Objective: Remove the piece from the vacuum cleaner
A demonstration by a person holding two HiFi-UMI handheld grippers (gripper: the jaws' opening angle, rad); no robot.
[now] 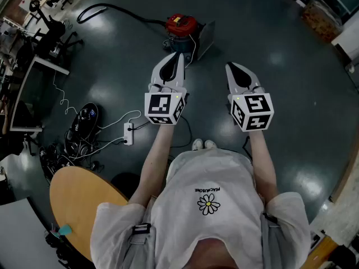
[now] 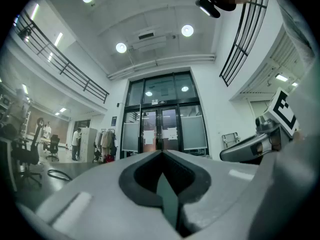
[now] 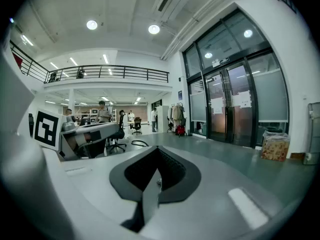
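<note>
A red-topped vacuum cleaner (image 1: 180, 25) stands on the dark floor ahead of me, and its black hose (image 1: 106, 8) curls away to the left. Neither gripper view shows the vacuum. I hold both grippers out at chest height, above the floor and short of it. My left gripper (image 1: 178, 56) points toward the vacuum and its jaws are shut with nothing between them (image 2: 161, 155). My right gripper (image 1: 231, 66) is level with it, further right, also shut and empty (image 3: 157, 150). Each gripper shows at the edge of the other's view.
A grey box (image 1: 206, 35) leans beside the vacuum. A power strip (image 1: 129, 133) and cables lie on the floor to the left, near a desk (image 1: 35, 88). A round wooden table (image 1: 78, 200) is behind my left side. Glass doors (image 2: 160, 129) stand far ahead.
</note>
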